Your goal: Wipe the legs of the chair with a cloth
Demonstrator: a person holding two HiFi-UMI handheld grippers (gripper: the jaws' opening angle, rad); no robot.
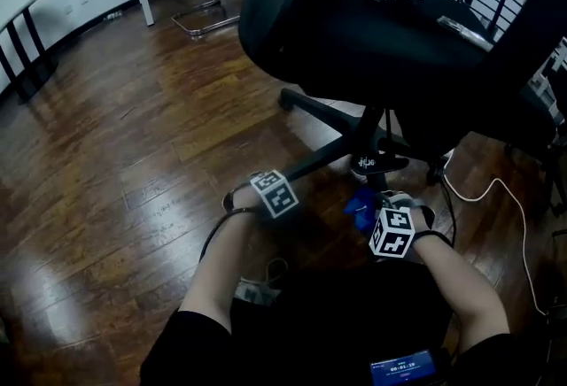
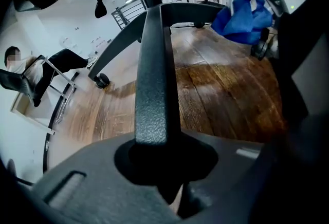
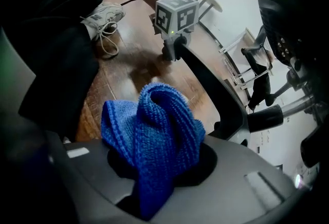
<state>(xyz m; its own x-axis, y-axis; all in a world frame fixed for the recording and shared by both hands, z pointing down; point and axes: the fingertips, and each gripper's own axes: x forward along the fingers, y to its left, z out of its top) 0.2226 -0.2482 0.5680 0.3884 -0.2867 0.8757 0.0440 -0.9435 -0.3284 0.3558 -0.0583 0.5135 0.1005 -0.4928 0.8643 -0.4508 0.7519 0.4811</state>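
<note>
left gripper view: left claw (image 2: 157,166) clamps chair leg (image 2: 153,74); right claw (image 3: 154,179) pinches cloth (image 3: 157,125).

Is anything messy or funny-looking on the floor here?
A white cable lies in a loose loop on the wooden floor beside the chair's base, where it could get snagged. Nothing else looks odd: the left claw grips a chair leg, the right claw holds the blue cloth.

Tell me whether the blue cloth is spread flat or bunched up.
Bunched up: the blue cloth rises in crumpled folds, pinched between the jaws of the right gripper.
</note>
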